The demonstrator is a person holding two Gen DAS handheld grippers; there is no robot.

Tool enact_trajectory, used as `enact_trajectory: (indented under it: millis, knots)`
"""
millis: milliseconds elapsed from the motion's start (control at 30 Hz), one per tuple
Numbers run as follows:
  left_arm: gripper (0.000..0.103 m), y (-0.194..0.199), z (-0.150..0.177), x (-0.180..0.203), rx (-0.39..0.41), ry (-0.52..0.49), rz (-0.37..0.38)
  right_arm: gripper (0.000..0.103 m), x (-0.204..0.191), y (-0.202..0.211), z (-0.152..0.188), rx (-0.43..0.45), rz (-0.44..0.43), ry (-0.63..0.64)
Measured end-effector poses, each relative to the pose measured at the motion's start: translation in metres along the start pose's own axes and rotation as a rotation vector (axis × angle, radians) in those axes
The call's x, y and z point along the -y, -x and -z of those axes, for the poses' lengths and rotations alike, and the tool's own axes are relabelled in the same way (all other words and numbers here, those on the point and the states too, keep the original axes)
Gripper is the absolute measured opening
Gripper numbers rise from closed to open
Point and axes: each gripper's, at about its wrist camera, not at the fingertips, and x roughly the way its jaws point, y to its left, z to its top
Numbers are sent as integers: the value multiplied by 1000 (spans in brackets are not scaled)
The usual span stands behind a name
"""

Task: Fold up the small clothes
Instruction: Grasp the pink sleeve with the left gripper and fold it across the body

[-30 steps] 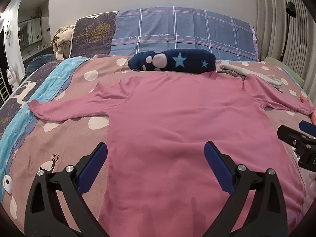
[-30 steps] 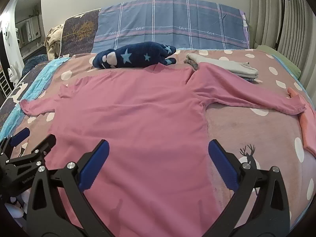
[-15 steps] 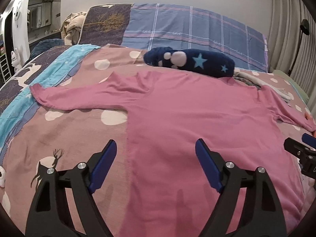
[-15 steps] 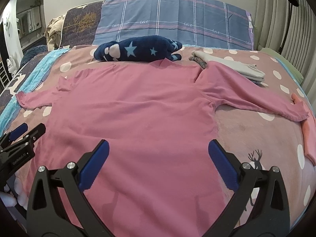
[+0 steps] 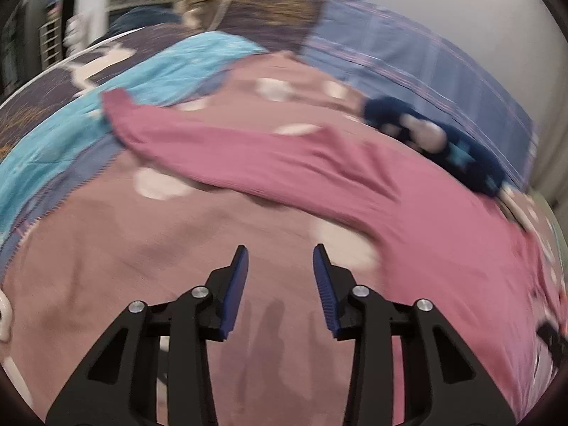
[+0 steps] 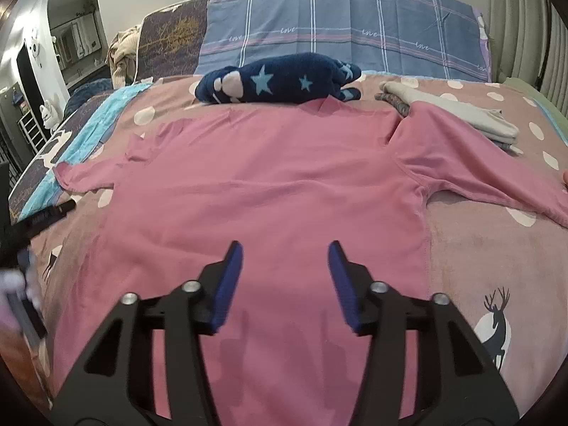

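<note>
Nearest, the right gripper point(image 6: 285, 248) hangs over the lower middle of the pink shirt point(image 6: 269, 184); its blue pads have just been closing and now stand partly apart, nothing between them, only flat cloth below. The shirt's right side seam runs just right of that gripper, and past the seam lies bare dusty-pink blanket point(image 6: 497, 248) with a deer print, open ground out to the bed's edge.

The left gripper point(image 5: 280, 252) is off the shirt's left side, over bare blanket point(image 5: 106, 248). Its jaws have also just been closing; a narrow gap remains, empty. This view is smeared by motion, so fine edges are hard to read. In the right wrist view that gripper point(image 6: 53, 211) shows as a dark tip at the left margin, beside the shirt's left hem.

The shirt lies spread flat, face down or up I cannot tell, hem toward me, both sleeves out sideways. The left sleeve point(image 5: 213, 145) reaches onto a turquoise sheet point(image 5: 53, 149); the right sleeve point(image 6: 497, 177) slants out to the right.

Beyond the collar, touching it, lies a navy star-patterned soft toy point(image 6: 280, 83). Right of it sits a folded beige stack point(image 6: 458, 113), the right sleeve's shoulder against it. Behind, a blue plaid pillow point(image 6: 337, 28) stands upright.
</note>
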Motion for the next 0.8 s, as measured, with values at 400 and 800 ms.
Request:
enact_trajectory:
  millis: [400,800]
  knots:
    - [38,-66,-86,-153,-11,404,-179,58,11,-15,-3,-20,56,-2]
    - [2,-82,-135,-159,130,405,-165,62,17,-22,-4,-24,66,-19]
